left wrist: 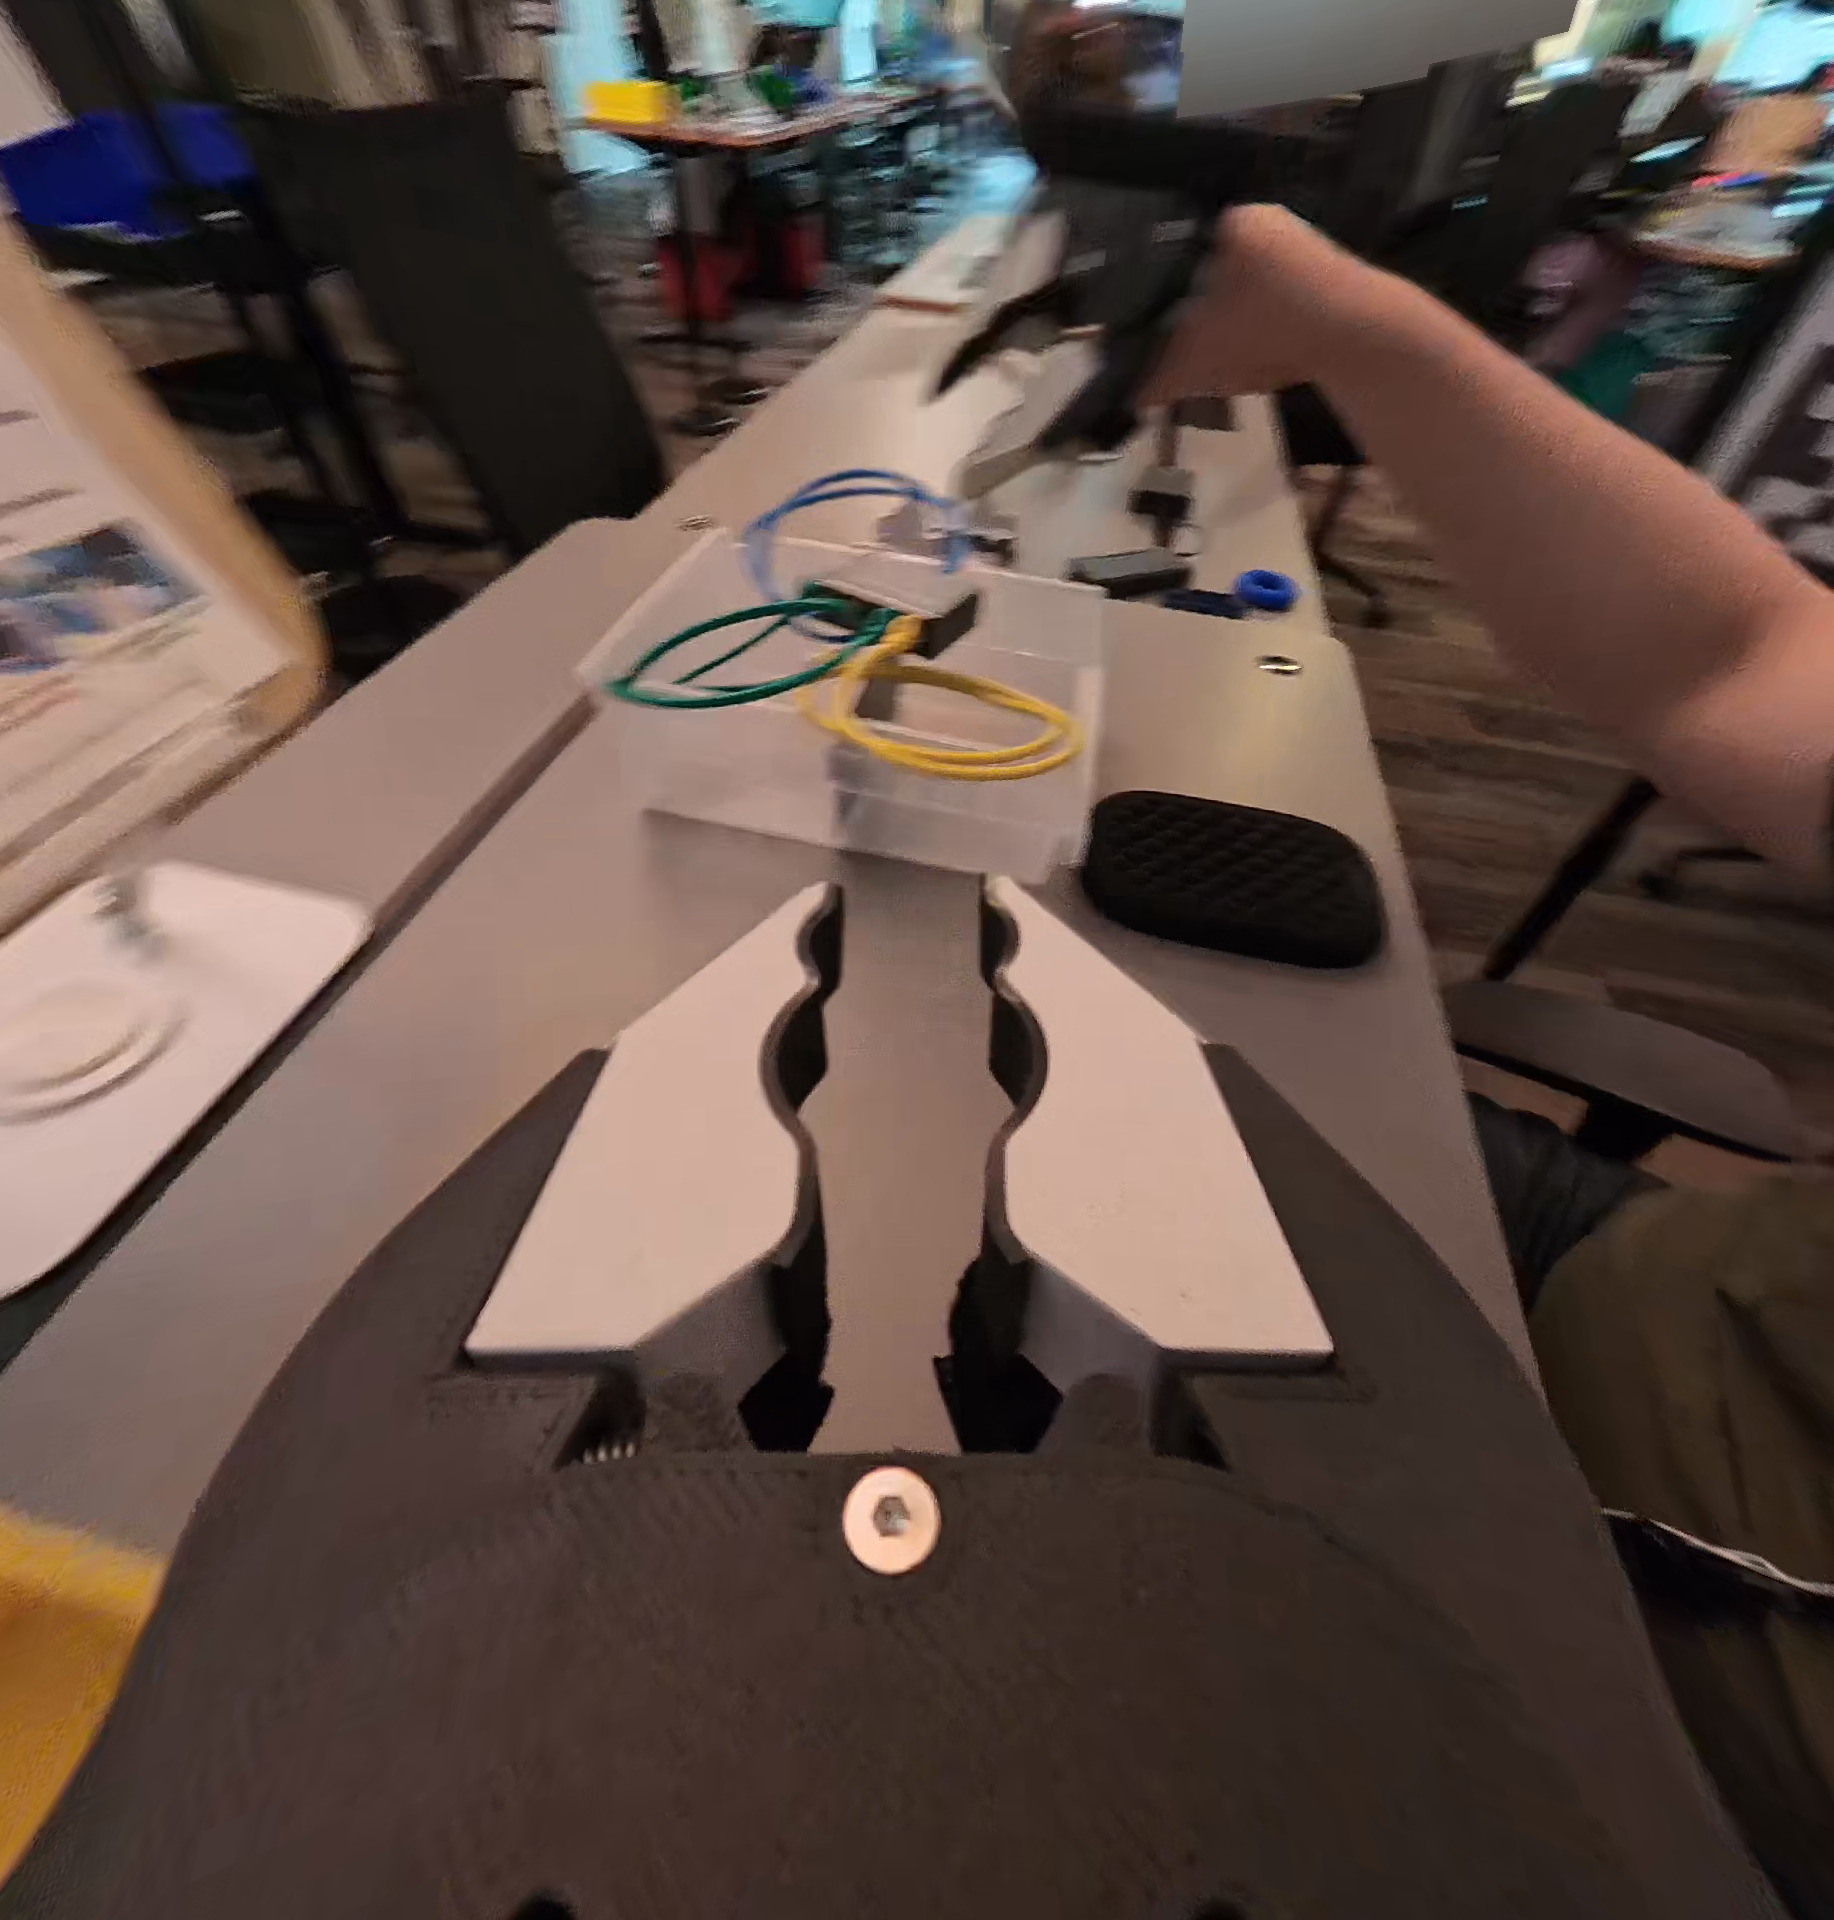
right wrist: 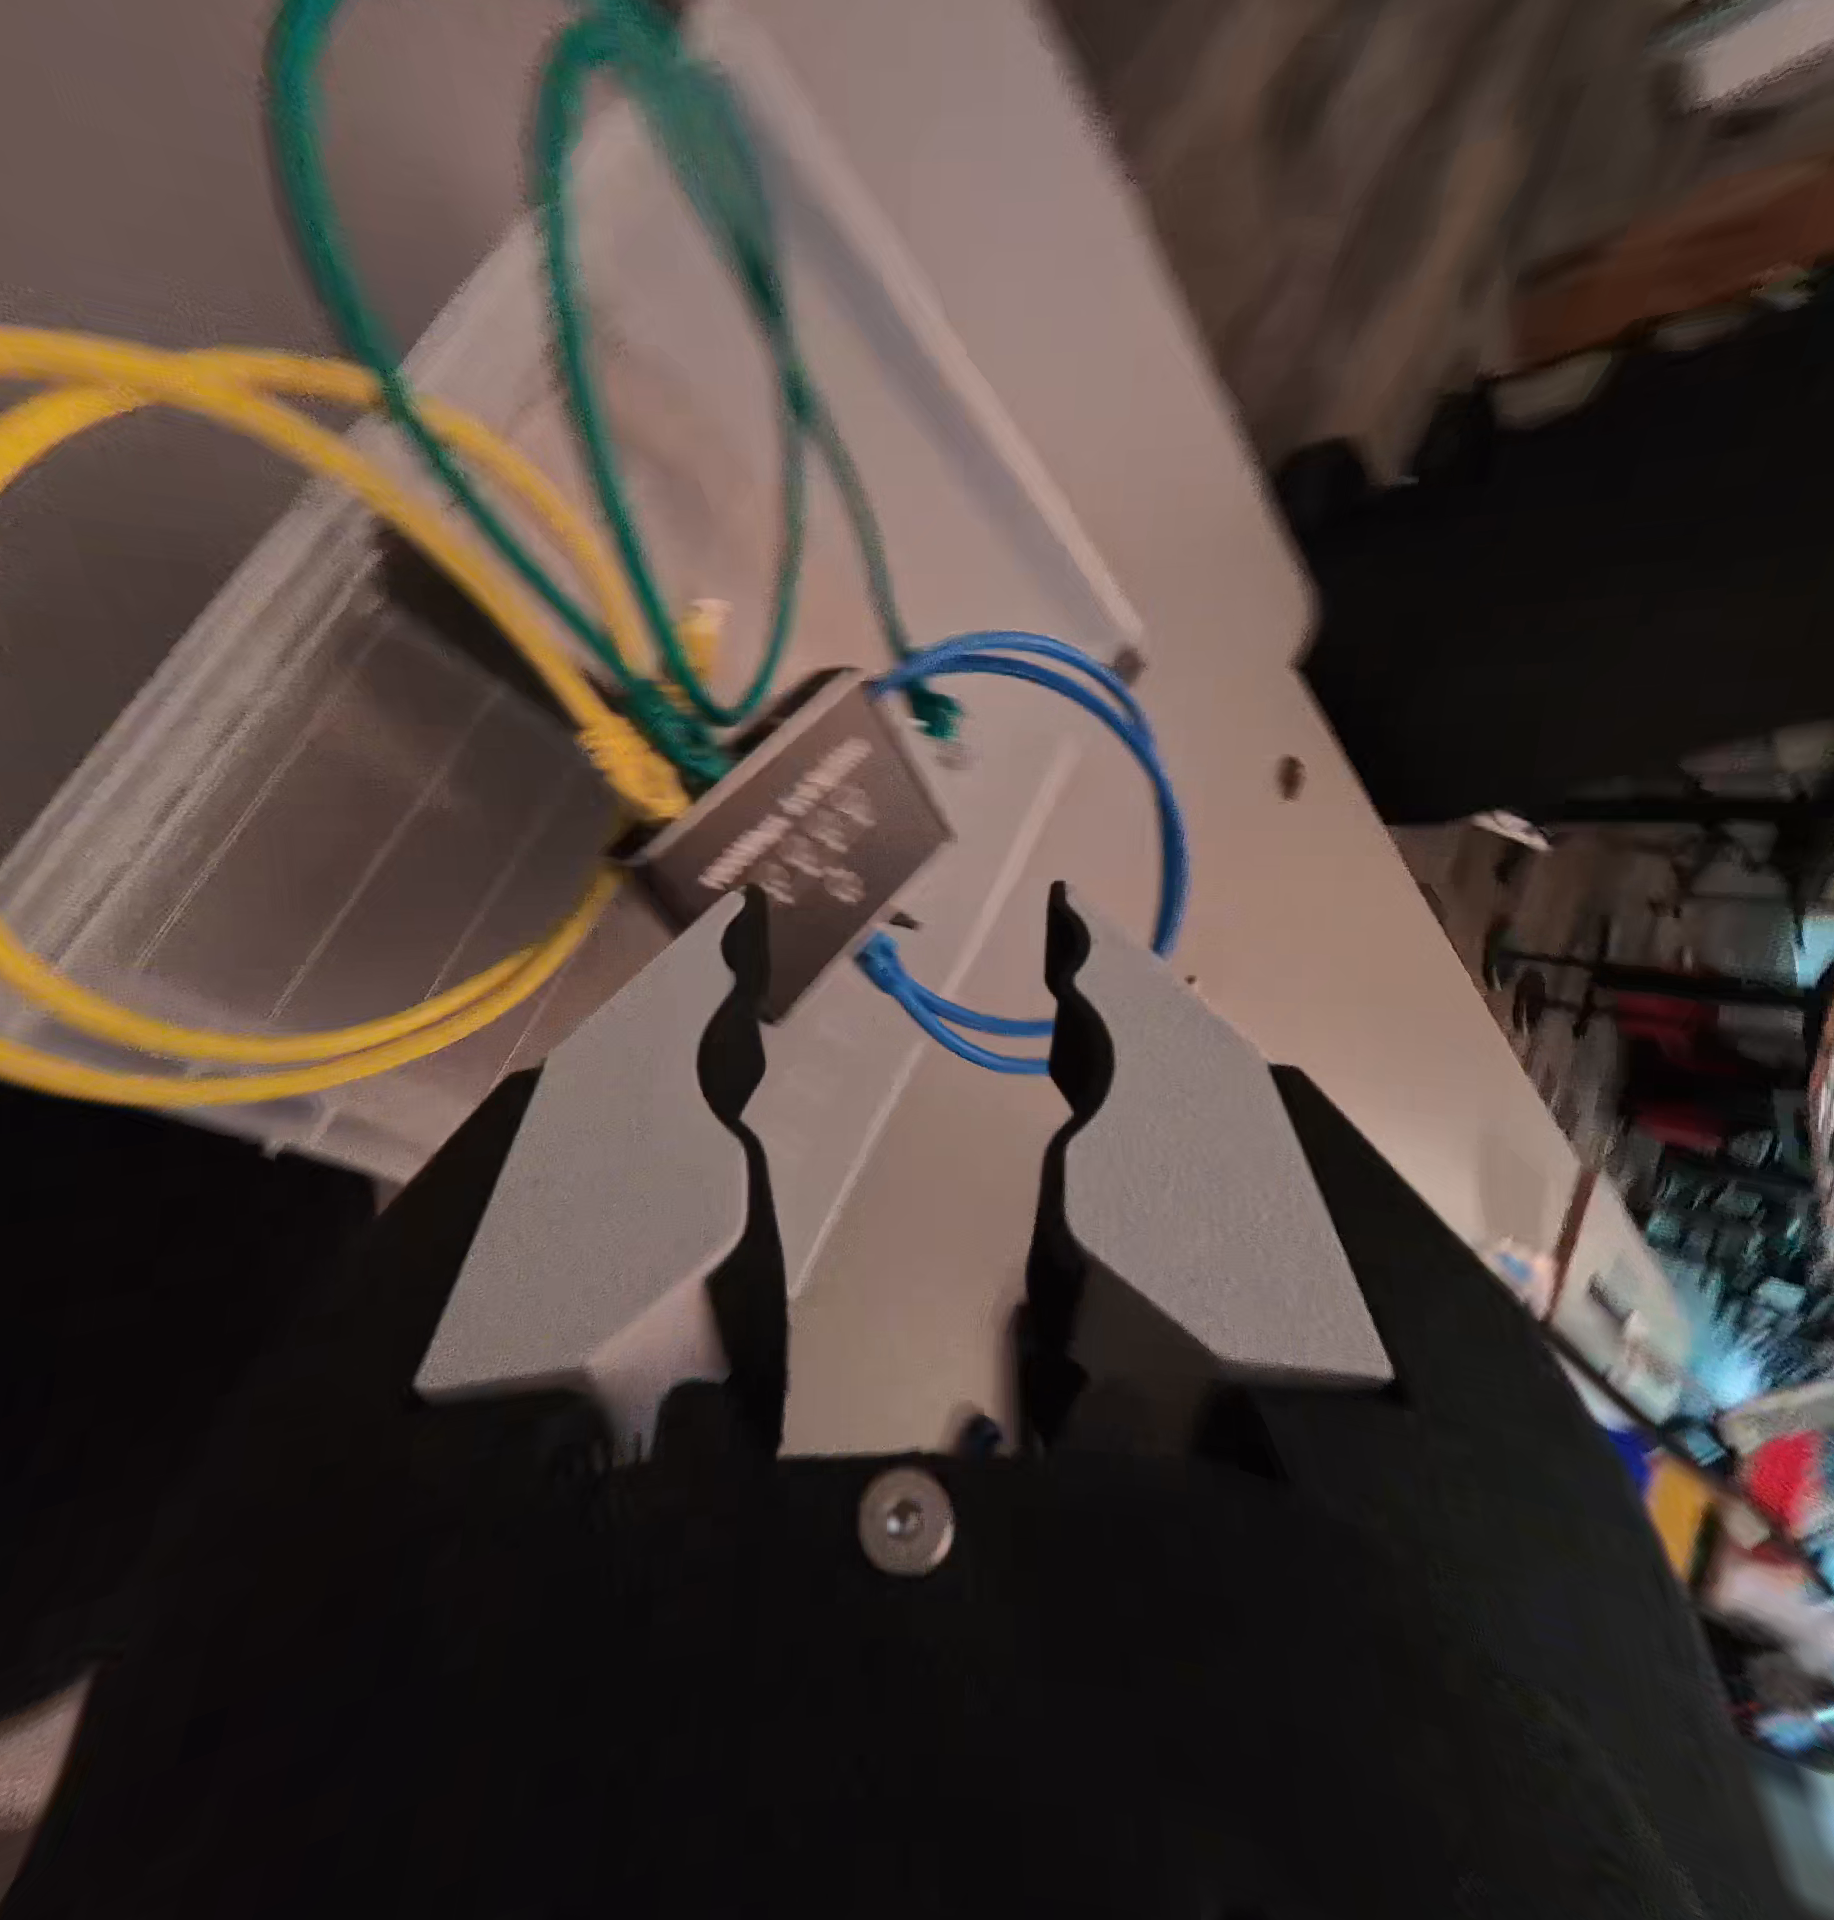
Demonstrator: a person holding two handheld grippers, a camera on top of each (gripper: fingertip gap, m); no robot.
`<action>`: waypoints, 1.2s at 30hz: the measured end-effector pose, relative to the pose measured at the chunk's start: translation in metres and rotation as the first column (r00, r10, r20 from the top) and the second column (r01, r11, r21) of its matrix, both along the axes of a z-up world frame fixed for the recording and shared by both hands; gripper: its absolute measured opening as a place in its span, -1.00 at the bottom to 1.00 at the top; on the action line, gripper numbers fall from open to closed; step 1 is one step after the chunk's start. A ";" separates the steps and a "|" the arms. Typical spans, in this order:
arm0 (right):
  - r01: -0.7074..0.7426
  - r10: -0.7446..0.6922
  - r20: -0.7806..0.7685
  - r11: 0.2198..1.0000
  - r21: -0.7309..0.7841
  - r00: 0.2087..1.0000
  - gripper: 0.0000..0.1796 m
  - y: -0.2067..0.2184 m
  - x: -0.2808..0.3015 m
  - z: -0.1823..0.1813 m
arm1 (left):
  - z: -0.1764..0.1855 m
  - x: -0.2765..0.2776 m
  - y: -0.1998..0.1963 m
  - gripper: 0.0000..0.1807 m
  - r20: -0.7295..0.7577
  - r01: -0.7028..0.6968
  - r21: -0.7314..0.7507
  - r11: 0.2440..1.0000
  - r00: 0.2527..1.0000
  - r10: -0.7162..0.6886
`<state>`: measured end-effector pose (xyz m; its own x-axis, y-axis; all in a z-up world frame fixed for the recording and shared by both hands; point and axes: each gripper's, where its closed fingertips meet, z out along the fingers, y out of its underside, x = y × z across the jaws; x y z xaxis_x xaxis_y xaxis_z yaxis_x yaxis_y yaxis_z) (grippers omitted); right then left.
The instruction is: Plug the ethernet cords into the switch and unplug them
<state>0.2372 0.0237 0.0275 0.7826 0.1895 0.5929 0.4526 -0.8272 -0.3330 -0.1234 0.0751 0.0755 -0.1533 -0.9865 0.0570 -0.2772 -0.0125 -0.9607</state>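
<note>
On the grey table [left wrist: 456,831], both grippers were wide open, holding nothing.

Right gripper [right wrist: 897,904] hovered right over the dark switch [right wrist: 799,831], which sat on a clear plastic box [left wrist: 892,769] with yellow [right wrist: 269,416], green [right wrist: 674,312] and blue [right wrist: 1131,727] cords looped around it. Left gripper [left wrist: 908,899] hung back just short of the box, next to a black pad [left wrist: 1230,878].

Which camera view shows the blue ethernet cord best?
The right wrist view shows the blue ethernet cord best: its loop is close and large beside the switch, just ahead of the open right hand-held gripper. The left wrist view shows only a small, blurred loop far off, behind the switch.
</note>
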 end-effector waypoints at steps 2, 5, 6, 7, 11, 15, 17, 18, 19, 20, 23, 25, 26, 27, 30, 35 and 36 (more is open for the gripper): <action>0.117 -0.104 -0.077 0.974 0.191 0.992 -0.44 -0.024 0.022 0.016 | 0.010 -0.024 0.029 -0.61 -0.021 -0.154 0.041 0.987 0.988 0.155; 0.270 -0.183 -0.339 0.935 0.231 0.923 -0.30 -0.058 0.041 -0.012 | 0.019 -0.080 0.082 -0.55 -0.055 -0.422 0.166 0.891 0.898 0.436; 0.310 -0.216 -0.393 0.931 0.193 0.894 -0.28 -0.069 0.048 -0.029 | 0.016 -0.103 0.100 -0.57 -0.084 -0.503 0.216 0.837 0.844 0.530; 0.333 -0.243 -0.422 0.930 0.154 0.874 -0.28 -0.079 0.053 -0.045 | 0.012 -0.127 0.117 -0.59 -0.115 -0.572 0.261 0.778 0.781 0.613; 0.342 -0.279 -0.446 0.937 0.066 0.850 -0.32 -0.097 0.062 -0.092 | -0.014 -0.201 0.155 -0.73 -0.226 -0.684 0.308 0.661 0.623 0.749; 0.350 -0.305 -0.460 0.937 0.014 0.834 -0.32 -0.095 0.061 -0.114 | -0.051 -0.246 0.178 -0.62 -0.353 -0.739 0.248 0.627 0.534 0.768; 0.364 -0.334 -0.441 0.931 -0.018 0.833 -0.32 -0.094 0.064 -0.121 | -0.074 -0.268 0.188 -0.51 -0.433 -0.771 0.235 0.592 0.462 0.774; 0.369 -0.347 -0.429 0.929 -0.035 0.834 -0.32 -0.092 0.066 -0.125 | -0.083 -0.274 0.191 -0.46 -0.468 -0.787 0.210 0.581 0.441 0.766; 0.375 -0.361 -0.420 0.926 -0.053 0.832 -0.33 -0.091 0.068 -0.130 | -0.091 -0.275 0.190 -0.41 -0.497 -0.793 0.158 0.588 0.451 0.741; 0.379 -0.374 -0.420 0.922 -0.076 0.827 -0.34 -0.090 0.069 -0.135 | -0.097 -0.276 0.190 -0.34 -0.518 -0.802 0.104 0.588 0.461 0.721; 0.399 -0.417 -0.424 0.907 -0.135 0.804 -0.46 -0.088 0.071 -0.150 | -0.107 -0.293 0.201 -0.14 -0.560 -0.860 0.077 0.505 0.382 0.735; 0.424 -0.454 -0.437 0.889 -0.170 0.777 -0.61 -0.088 0.072 -0.161 | -0.114 -0.300 0.203 -0.13 -0.577 -0.871 0.091 0.483 0.349 0.738; 0.432 -0.470 -0.452 0.881 -0.191 0.758 -0.76 -0.088 0.072 -0.166 | -0.120 -0.301 0.202 -0.14 -0.601 -0.874 0.082 0.480 0.341 0.723; 0.438 -0.473 -0.476 0.878 -0.191 0.741 -0.79 -0.087 0.071 -0.166 | -0.129 -0.302 0.198 -0.16 -0.639 -0.876 0.057 0.480 0.337 0.692; 0.446 -0.476 -0.596 0.870 -0.211 0.646 -0.92 -0.085 0.062 -0.166 | -0.163 -0.306 0.184 -0.31 -0.769 -0.879 -0.023 0.477 0.320 0.553; 0.444 -0.446 -0.691 0.874 -0.199 0.569 -0.96 -0.086 0.056 -0.166 | -0.195 -0.310 0.167 -0.71 -0.863 -0.869 -0.104 0.483 0.321 0.391; 0.442 -0.444 -0.688 0.875 -0.196 0.574 -0.96 -0.086 0.055 -0.166 | -0.196 -0.306 0.164 -0.87 -0.864 -0.861 -0.129 0.491 0.341 0.370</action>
